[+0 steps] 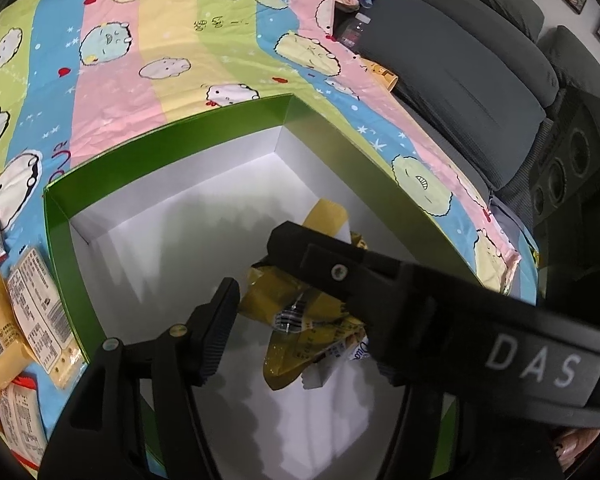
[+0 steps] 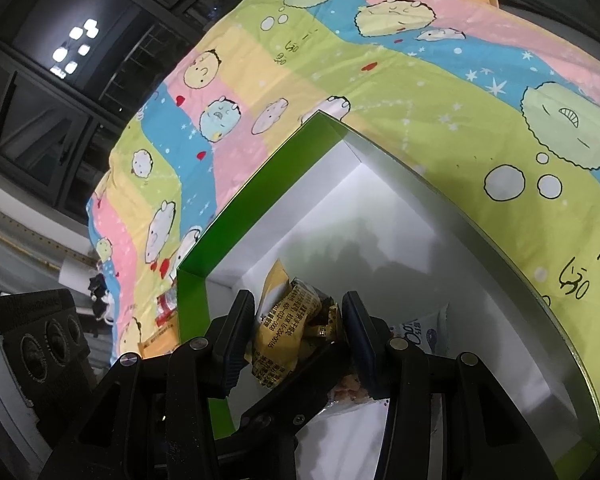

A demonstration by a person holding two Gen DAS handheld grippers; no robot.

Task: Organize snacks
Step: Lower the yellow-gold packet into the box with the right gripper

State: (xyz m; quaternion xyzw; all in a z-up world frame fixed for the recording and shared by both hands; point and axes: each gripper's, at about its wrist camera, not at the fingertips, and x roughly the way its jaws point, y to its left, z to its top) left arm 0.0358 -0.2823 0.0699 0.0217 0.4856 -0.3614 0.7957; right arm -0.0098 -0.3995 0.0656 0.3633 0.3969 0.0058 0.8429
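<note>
A green box [image 1: 168, 148] with white inner walls sits open on the cartoon-print sheet. Inside it lies a heap of crumpled yellow snack packets [image 1: 300, 320], with a white and blue packet [image 2: 420, 328] beside them. More snack packets [image 1: 24, 320], yellow and white with printed labels, lie flat on the sheet just outside the box's wall.

Two close wrist views angled down into one shared green box [image 1: 172, 140].

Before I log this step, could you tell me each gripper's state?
Left gripper: open, holding nothing.
Right gripper: shut on the yellow snack packet.
</note>
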